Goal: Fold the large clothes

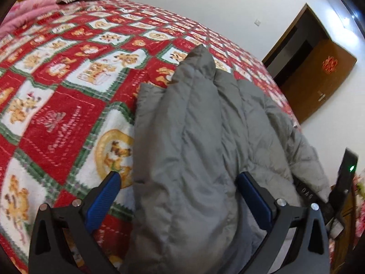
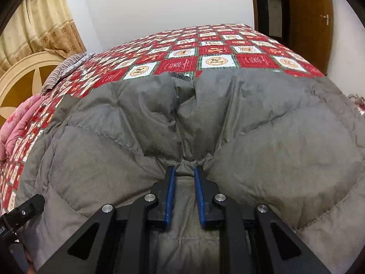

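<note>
A grey padded jacket (image 1: 194,125) lies on a bed covered by a red, white and green patchwork bedspread (image 1: 68,80). In the left wrist view my left gripper (image 1: 178,178) stands wide open astride a bulging fold of the jacket; its left pad is apart from the cloth. In the right wrist view the jacket (image 2: 251,137) fills the foreground. There my right gripper (image 2: 185,170) is shut on a bunched pinch of its grey fabric between the blue pads. The jacket's near edge is hidden under both grippers.
The bedspread (image 2: 205,52) stretches beyond the jacket to a white wall. A brown wooden door (image 2: 308,22) stands open at the far right. A pink quilt (image 2: 18,125), a striped cloth (image 2: 61,70), a headboard (image 2: 22,75) and a curtain (image 2: 34,22) are at the left.
</note>
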Tool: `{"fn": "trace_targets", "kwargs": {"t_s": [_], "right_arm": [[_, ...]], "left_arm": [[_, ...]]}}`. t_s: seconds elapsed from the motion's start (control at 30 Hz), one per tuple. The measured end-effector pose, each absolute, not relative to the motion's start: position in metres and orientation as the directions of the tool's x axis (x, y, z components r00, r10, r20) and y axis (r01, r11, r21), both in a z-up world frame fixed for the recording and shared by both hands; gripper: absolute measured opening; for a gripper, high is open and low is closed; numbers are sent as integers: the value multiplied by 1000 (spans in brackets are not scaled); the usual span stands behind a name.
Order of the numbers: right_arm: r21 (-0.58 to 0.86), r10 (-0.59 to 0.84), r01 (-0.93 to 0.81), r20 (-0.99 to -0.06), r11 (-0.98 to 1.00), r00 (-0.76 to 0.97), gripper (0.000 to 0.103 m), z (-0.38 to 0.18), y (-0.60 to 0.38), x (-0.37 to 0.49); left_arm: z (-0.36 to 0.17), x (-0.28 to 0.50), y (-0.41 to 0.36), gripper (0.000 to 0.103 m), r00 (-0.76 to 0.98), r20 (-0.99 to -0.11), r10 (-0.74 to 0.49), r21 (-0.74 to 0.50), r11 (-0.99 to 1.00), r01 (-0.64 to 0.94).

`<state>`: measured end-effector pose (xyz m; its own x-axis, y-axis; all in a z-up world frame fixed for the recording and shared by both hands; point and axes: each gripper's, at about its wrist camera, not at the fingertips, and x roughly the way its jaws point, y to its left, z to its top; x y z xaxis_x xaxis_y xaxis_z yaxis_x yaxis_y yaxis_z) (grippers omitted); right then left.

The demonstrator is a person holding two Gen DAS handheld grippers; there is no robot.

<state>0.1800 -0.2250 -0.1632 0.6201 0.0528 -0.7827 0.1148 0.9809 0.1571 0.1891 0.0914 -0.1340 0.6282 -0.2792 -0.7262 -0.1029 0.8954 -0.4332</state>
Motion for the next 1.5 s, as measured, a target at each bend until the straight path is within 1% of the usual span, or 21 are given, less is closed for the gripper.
{"fn": "trace_targets", "kwargs": {"t_s": [0.07, 0.1, 0.13, 0.17, 0.2, 0.23, 0.33, 0.47, 0.53, 0.6, 0.67, 0.73, 0.77, 0.87, 0.9, 0.97, 1.03, 1.13, 1.23, 1.3, 1.5], "right_arm": [[168, 62, 113, -780, 979, 623, 17, -164, -226, 180], [180, 71, 112, -778, 977, 624, 17, -165, -227, 180], [189, 79, 113, -777, 975, 624, 17, -165, -228, 180], [200, 87, 113, -776, 973, 625, 17, -166, -230, 180], [208, 93, 114, -775, 971, 625, 17, -166, -231, 180], [214, 97, 114, -774, 970, 625, 17, -166, -232, 181], [239, 116, 116, -773, 964, 624, 17, -167, -235, 181], [265, 131, 132, -777, 955, 616, 17, -167, -236, 183], [297, 146, 153, -778, 942, 611, 17, -168, -237, 182], [370, 186, 194, -773, 908, 607, 17, -168, -235, 180], [481, 274, 215, -752, 850, 599, 17, -172, -222, 176], [578, 370, 206, -716, 790, 592, 17, -176, -199, 172], [652, 448, 192, -676, 734, 585, 17, -181, -182, 170], [780, 603, 154, -578, 607, 550, 15, -195, -143, 171], [779, 621, 134, -578, 612, 529, 15, -197, -128, 176], [716, 591, 93, -635, 692, 498, 14, -193, -115, 183], [665, 587, 40, -683, 745, 435, 14, -185, -111, 190], [664, 612, 13, -697, 748, 372, 14, -169, -130, 190], [667, 617, -28, -671, 744, 411, 14, -144, -168, 174], [631, 572, -36, -675, 775, 467, 14, -125, -203, 156], [564, 429, 66, -694, 823, 578, 15, -107, -291, 116]], "left_arm": [[-135, 190, 95, 103, 633, -693, -345, -506, 858, -87], [-135, 190, 93, 98, 635, -673, -379, -540, 838, -73], [-134, 190, 91, 70, 634, -648, -422, -576, 816, -46], [-135, 192, 86, 52, 614, -629, -477, -614, 789, -18], [-134, 194, 80, 40, 595, -619, -514, -640, 769, -1], [-131, 193, 77, 32, 600, -614, -513, -638, 770, 6], [-114, 192, 66, 22, 616, -576, -537, -648, 760, 56], [-77, 183, 59, 18, 641, -458, -616, -705, 690, 160], [-59, 178, 51, 17, 635, -430, -642, -702, 680, 212], [-41, 172, 43, 17, 632, -417, -654, -681, 684, 259], [-23, 162, 38, 17, 637, -400, -659, -649, 694, 311], [-4, 152, 35, 17, 653, -409, -637, -586, 732, 347], [4, 147, 32, 17, 668, -426, -610, -537, 765, 356], [9, 140, 28, 17, 708, -502, -497, -380, 862, 335], [7, 140, 27, 17, 713, -533, -456, -333, 888, 319], [1, 140, 27, 17, 719, -565, -404, -279, 914, 294], [3, 136, 29, 17, 726, -556, -404, -286, 914, 289], [11, 137, 21, 17, 738, -546, -395, -268, 918, 293], [9, 135, -3, 17, 740, -561, -371, -200, 928, 314], [1, 131, -25, 18, 738, -577, -350, -132, 931, 340], [-36, 120, -84, 18, 711, -634, -304, 19, 913, 408]]}}
